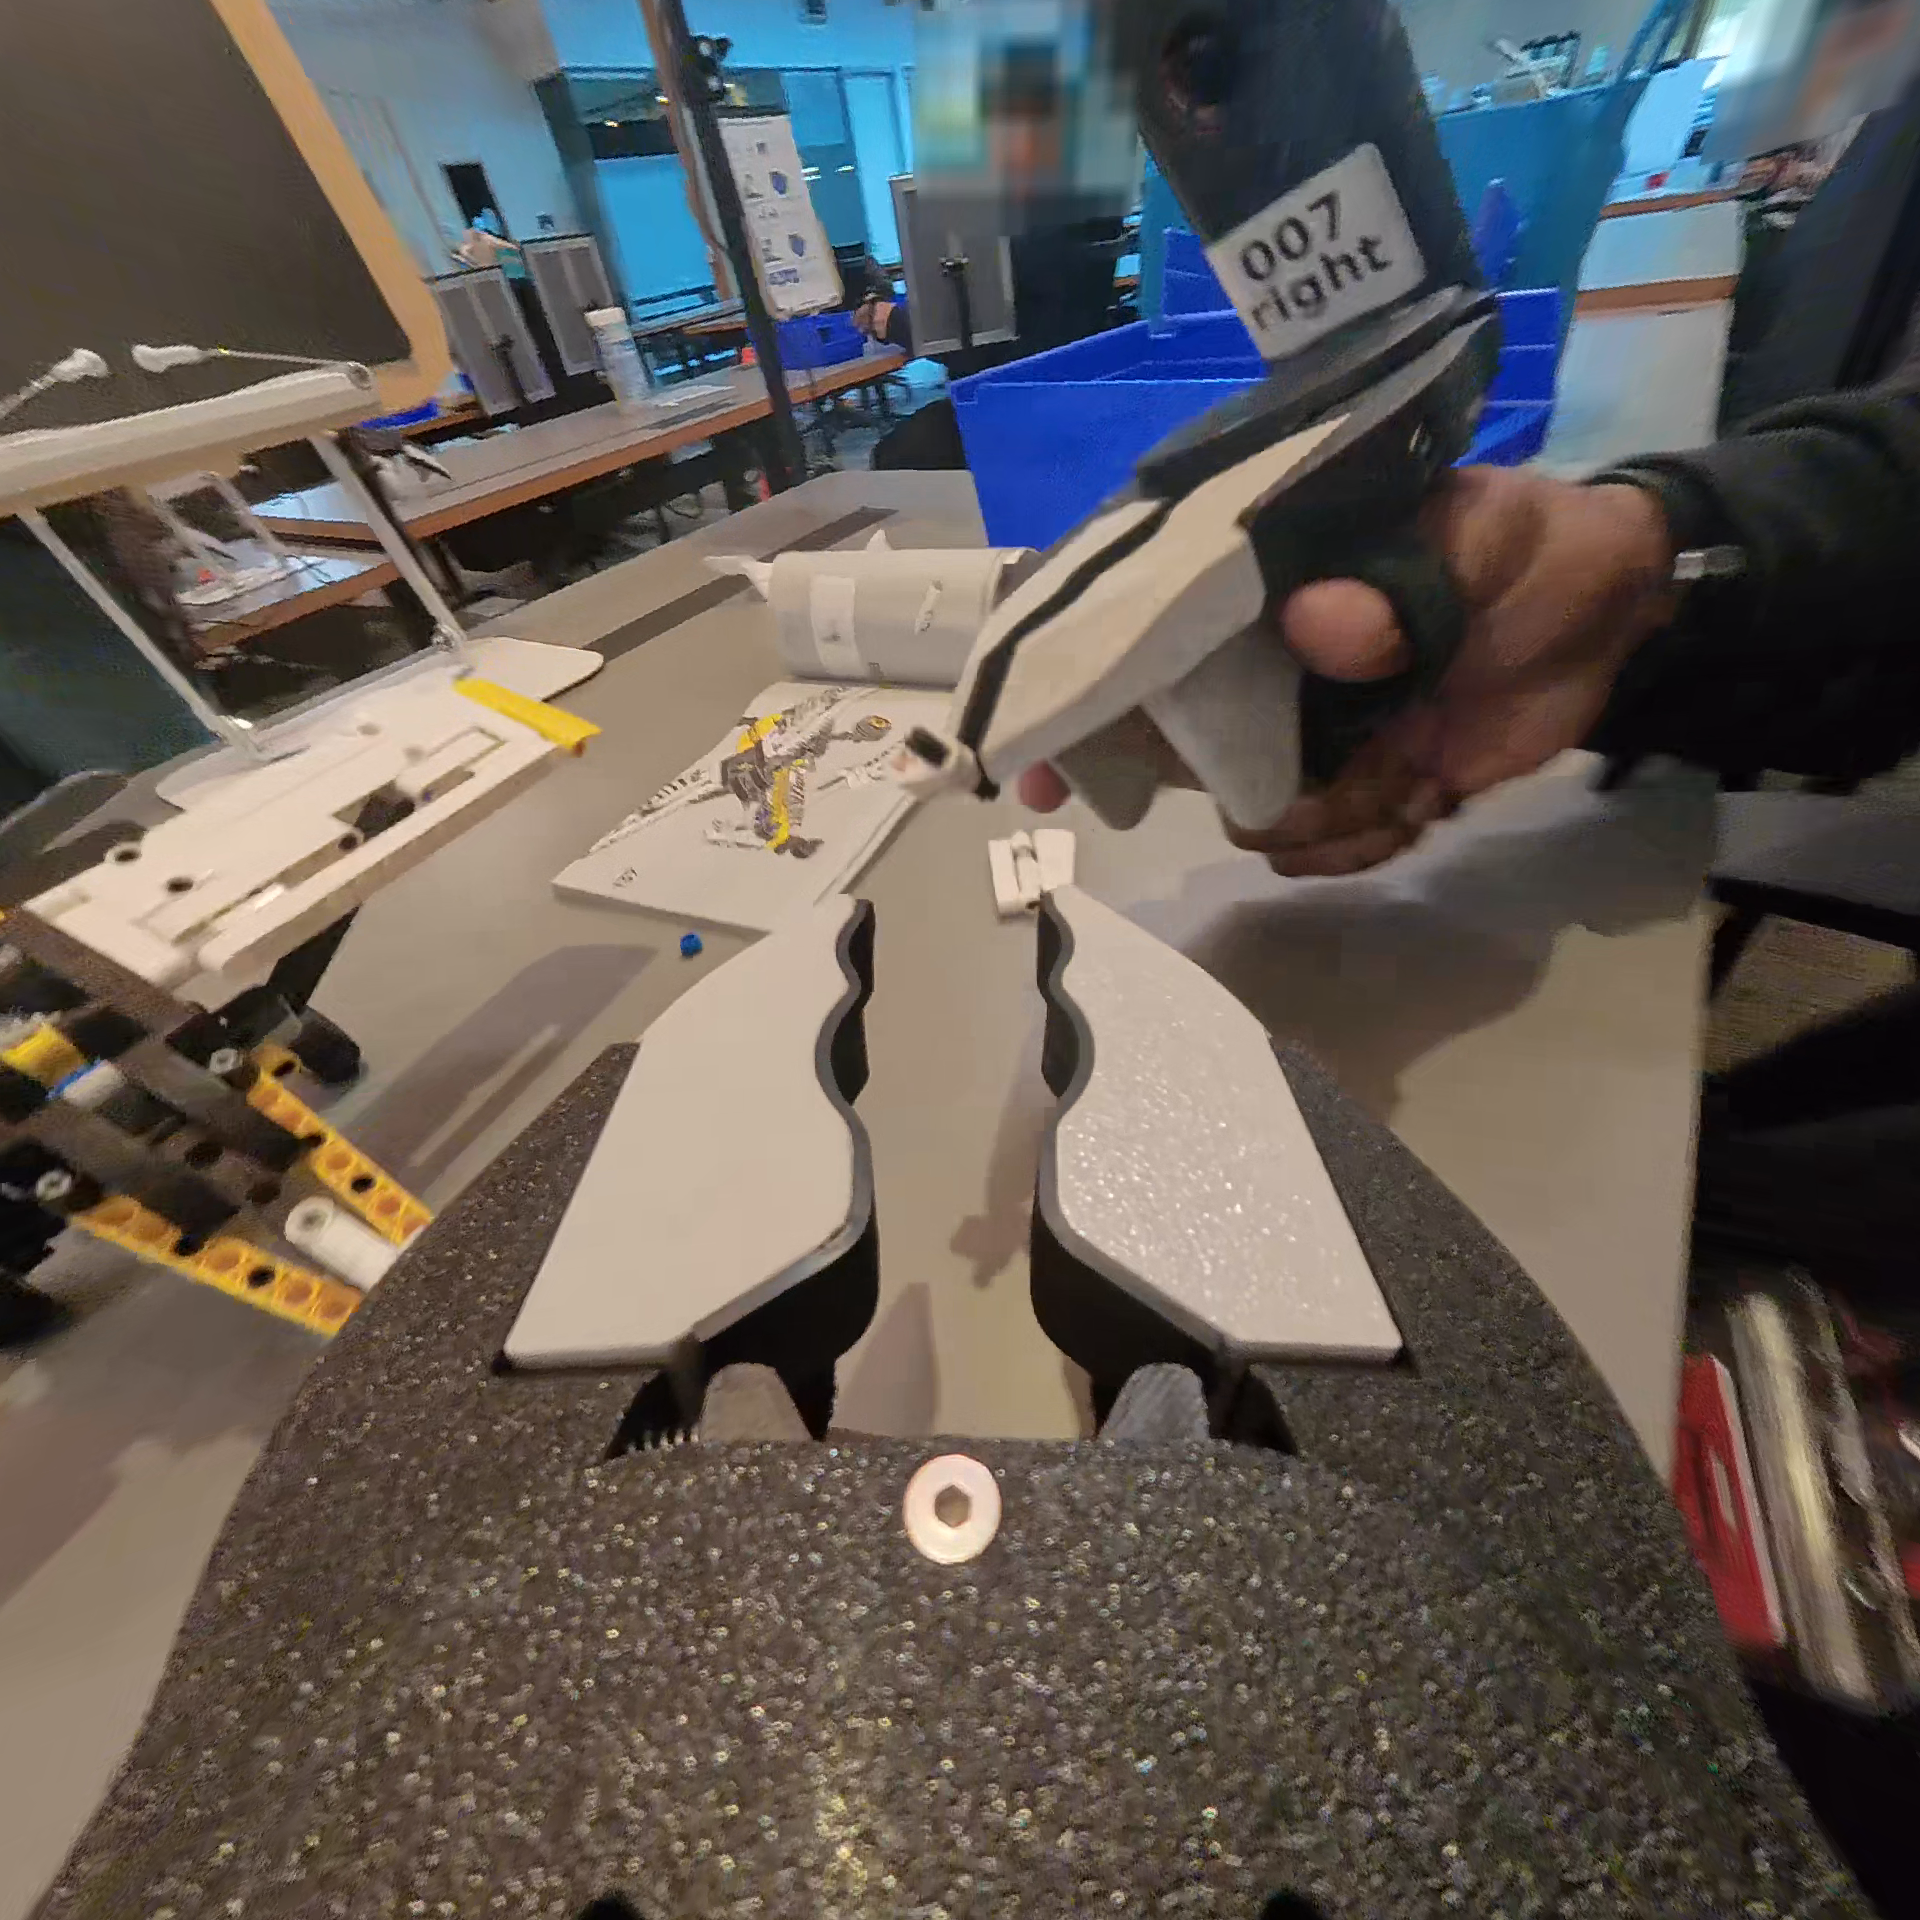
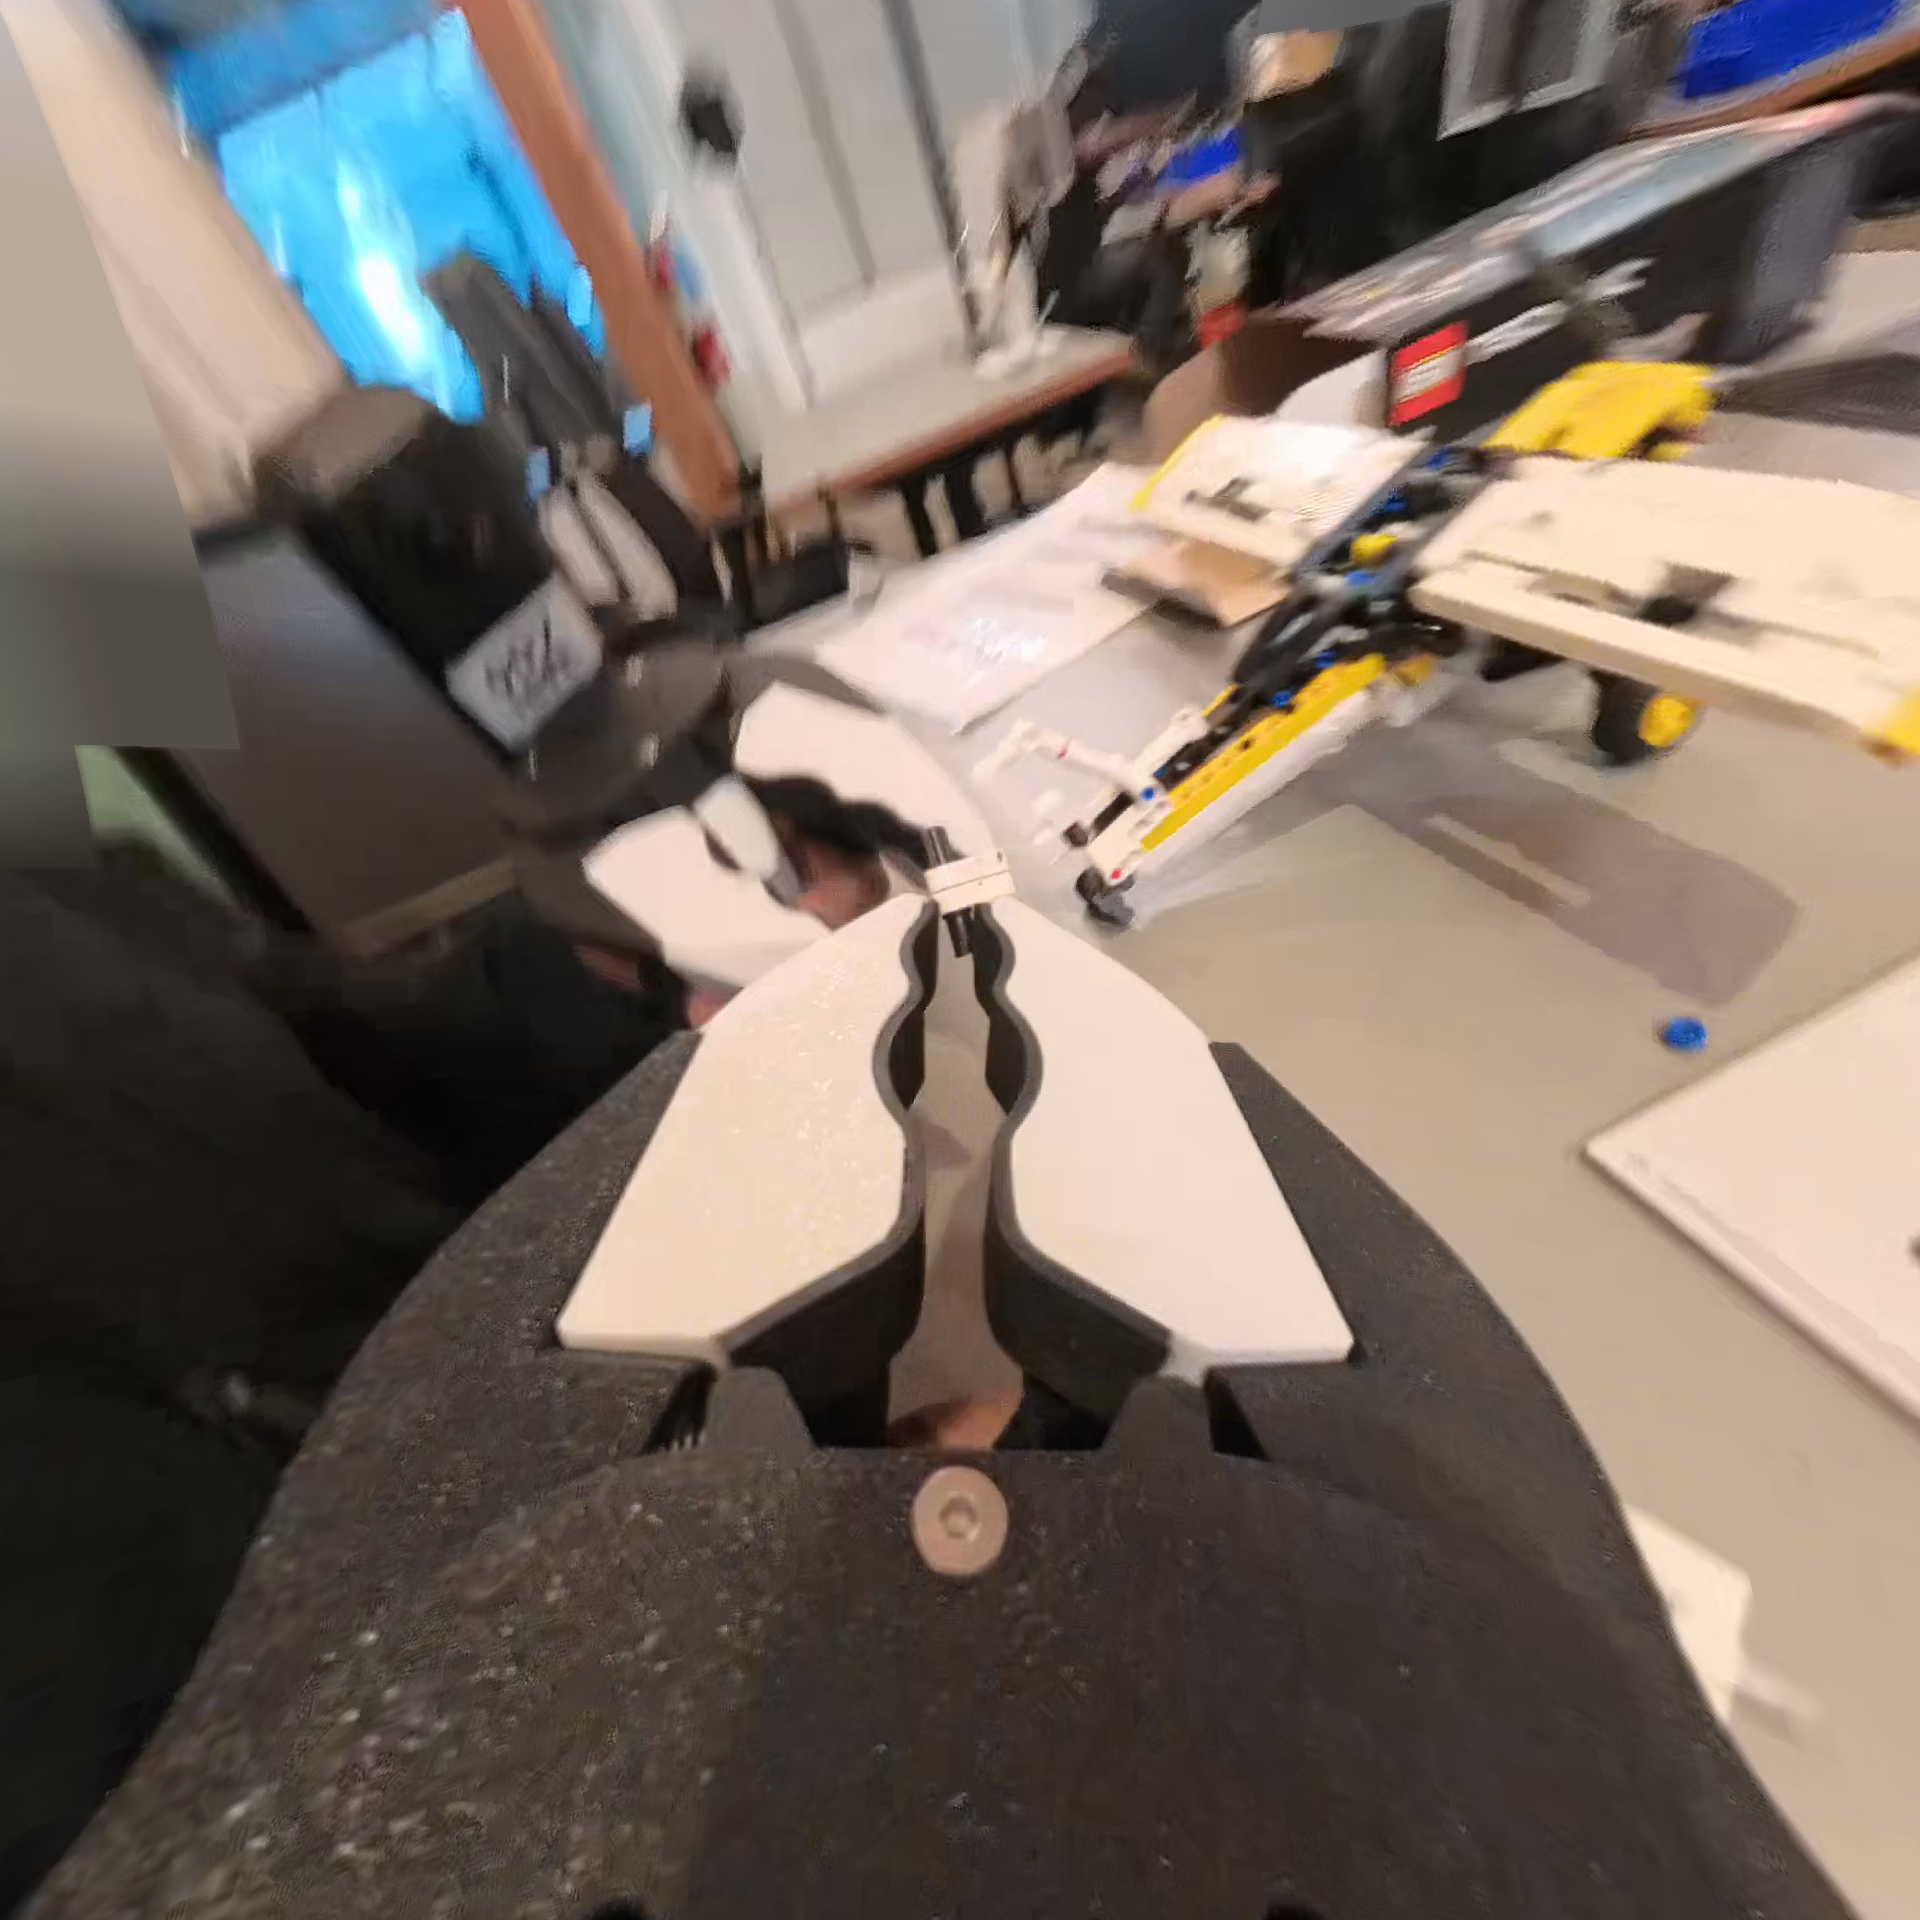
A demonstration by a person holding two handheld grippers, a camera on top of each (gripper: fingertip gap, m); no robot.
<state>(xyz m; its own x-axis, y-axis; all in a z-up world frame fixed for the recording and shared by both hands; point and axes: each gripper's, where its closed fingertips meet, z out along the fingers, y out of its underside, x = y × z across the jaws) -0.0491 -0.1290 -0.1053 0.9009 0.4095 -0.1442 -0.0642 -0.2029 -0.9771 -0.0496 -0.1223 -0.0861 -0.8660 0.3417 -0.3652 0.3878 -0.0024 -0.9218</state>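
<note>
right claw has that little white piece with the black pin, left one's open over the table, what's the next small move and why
Probably bring the right claw across toward the left claw, or to the yellow and white brick model. The right one is lifted off the grey table, its tips shut on the black pin carrying the small white piece. The left one is open and holds nothing, beside another white piece.

brick model (image 1: 156,1122) cut off, background (image 2: 727,312) blurred

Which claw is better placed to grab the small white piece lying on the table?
Probably the left claw: it's open and empty, with the white piece just past its tips. The right claw is lifted and already pinching a small black-and-white part.
</note>
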